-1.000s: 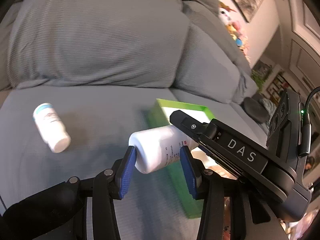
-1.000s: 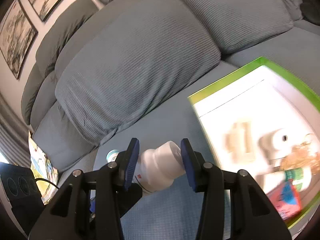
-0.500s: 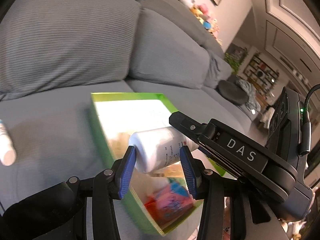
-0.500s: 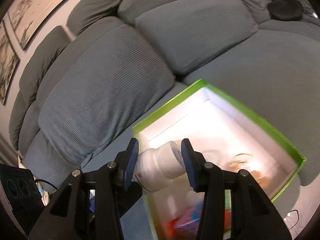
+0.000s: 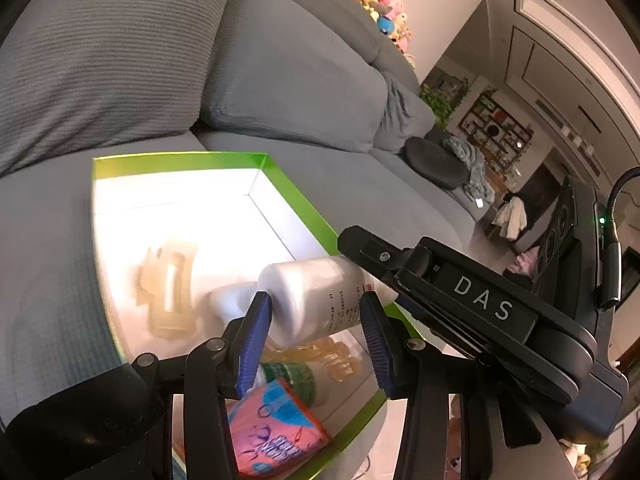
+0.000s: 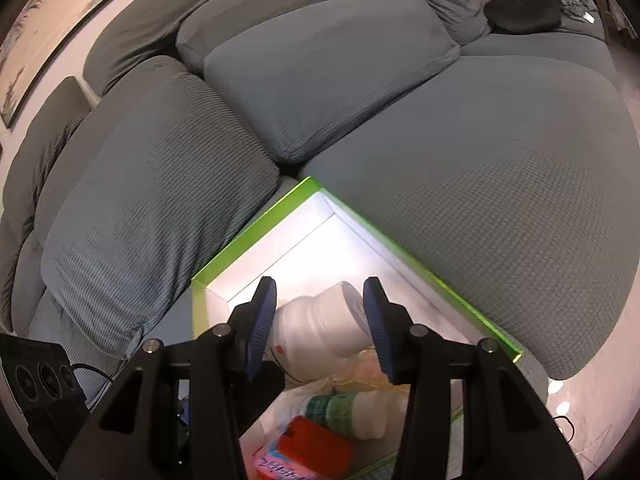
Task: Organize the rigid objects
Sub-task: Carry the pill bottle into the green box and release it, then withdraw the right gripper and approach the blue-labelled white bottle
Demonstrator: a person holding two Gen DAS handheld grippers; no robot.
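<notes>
A white pill bottle (image 5: 316, 300) hangs over the green-rimmed white box (image 5: 280, 184) on the sofa. My left gripper (image 5: 316, 344) is shut on its base. My right gripper (image 6: 320, 324) reaches in from the right; its jaws stand wider than before around the bottle's cap end (image 6: 320, 320), with a gap at the right pad, so its hold is unclear. The box (image 6: 256, 232) holds a translucent hair clip (image 5: 170, 288), a small white bottle (image 5: 230, 300), a green-labelled bottle (image 6: 352, 412) and a pink packet (image 5: 276, 428).
Grey sofa cushions (image 6: 320, 80) rise behind the box and the seat (image 6: 500, 200) stretches to its right. A dark round cushion (image 5: 436, 162) lies further along. The floor (image 6: 580, 400) shows past the sofa's front edge.
Both grippers carried the white bottle rightward from over the bare seat to over the box. The other bottle on the seat left the view. The right jaws have spread slightly.
</notes>
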